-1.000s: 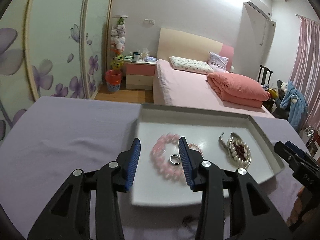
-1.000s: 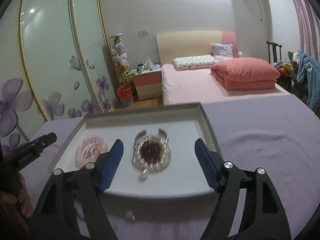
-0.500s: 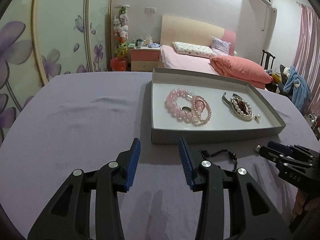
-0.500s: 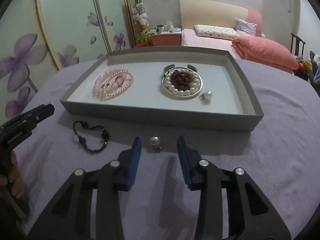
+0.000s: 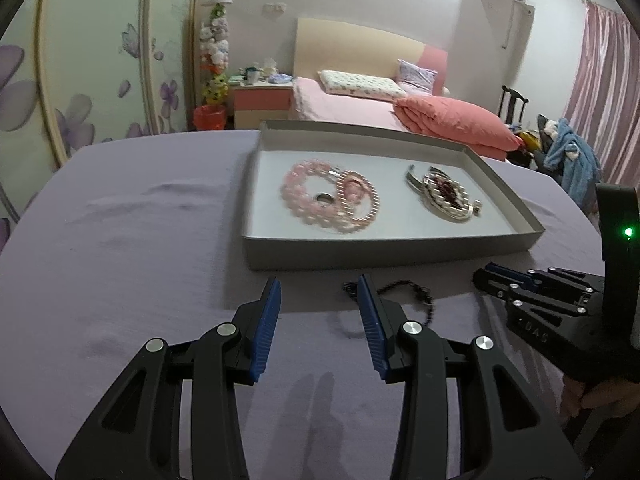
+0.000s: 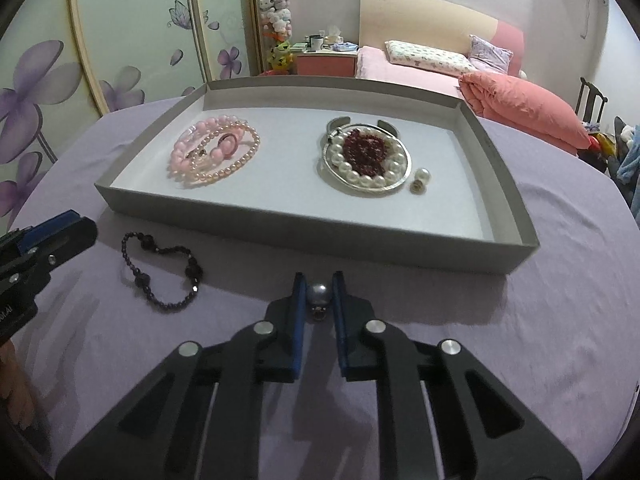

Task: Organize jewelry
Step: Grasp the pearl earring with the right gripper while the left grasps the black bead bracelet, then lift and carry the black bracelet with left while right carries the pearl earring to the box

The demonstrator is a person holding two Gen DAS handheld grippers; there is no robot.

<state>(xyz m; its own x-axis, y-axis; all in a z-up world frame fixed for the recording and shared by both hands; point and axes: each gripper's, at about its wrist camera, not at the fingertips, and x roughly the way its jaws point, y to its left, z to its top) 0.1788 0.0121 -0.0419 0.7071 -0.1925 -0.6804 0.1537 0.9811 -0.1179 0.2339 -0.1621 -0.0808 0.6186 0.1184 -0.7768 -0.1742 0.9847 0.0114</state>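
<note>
The table (image 6: 560, 320) is covered in soft lilac cloth, lightly creased, with a rounded far edge.

On it sits a shallow rectangular tray (image 6: 304, 236) of grey card with low upright walls and a flat white floor.

The left gripper (image 5: 318, 286), of black angular plastic with blue ribbed pads, hovers in front of the tray with its jaws spread apart and nothing between them. The right gripper (image 6: 319, 280), of the same make, is low over the cloth just in front of the tray's near wall, clenched on a pearl earring (image 6: 319, 295): a smooth, round, grey-white bead pinched between the blue pads, with a small dark fitting below it.

Inside the tray, left part: a bracelet of large glossy pink beads (image 6: 188, 156), with a thinner strand of small pale-pink pearls (image 6: 240, 162) lying across it, the two touching. Right part: an oval silver bangle (image 6: 404, 178) ringing a strand of white pearls (image 6: 356, 172), which encloses a cluster of dark red beads (image 6: 366, 152).

A second pearl earring (image 6: 420, 179) lies just beside the bangle's right edge.

On the cloth, left of the right gripper and outside the tray, a thin black beaded bracelet (image 6: 160, 272) lies in an irregular loop.
</note>
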